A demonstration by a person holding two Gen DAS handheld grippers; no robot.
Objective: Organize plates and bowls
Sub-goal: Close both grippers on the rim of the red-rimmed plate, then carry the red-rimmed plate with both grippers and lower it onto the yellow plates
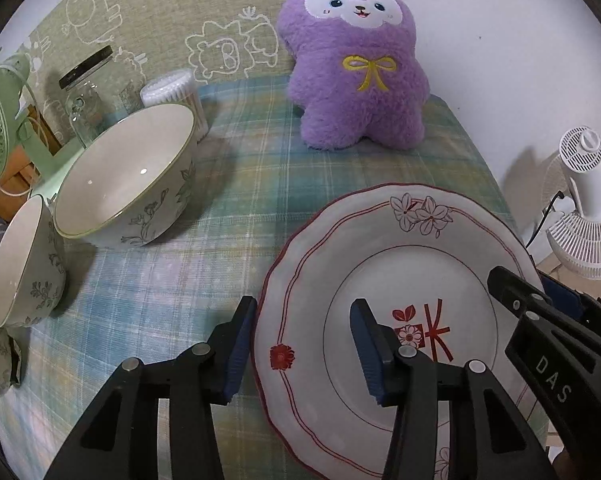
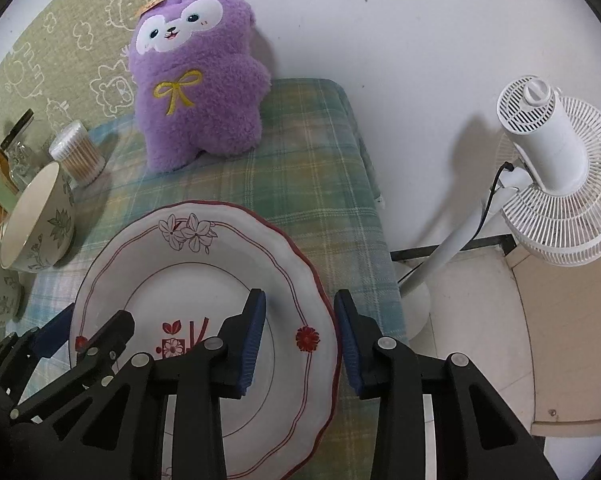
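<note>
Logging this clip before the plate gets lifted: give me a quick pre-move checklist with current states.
1. Left gripper straddles the plate rim, open: ok.
2. Right gripper straddles the opposite rim, open: ok.
3. Plate flat on the tablecloth: ok.
4. Nothing lying on the plate: ok.
5. Large bowl and small bowl apart from the plate: ok.
6. Outer fingers low enough to pass under the rim: cannot tell.

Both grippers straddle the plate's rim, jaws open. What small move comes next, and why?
Probably close both. The left gripper and right gripper each have one finger over the plate and one outside its rim, on opposite sides, so neither grips it yet.
</note>
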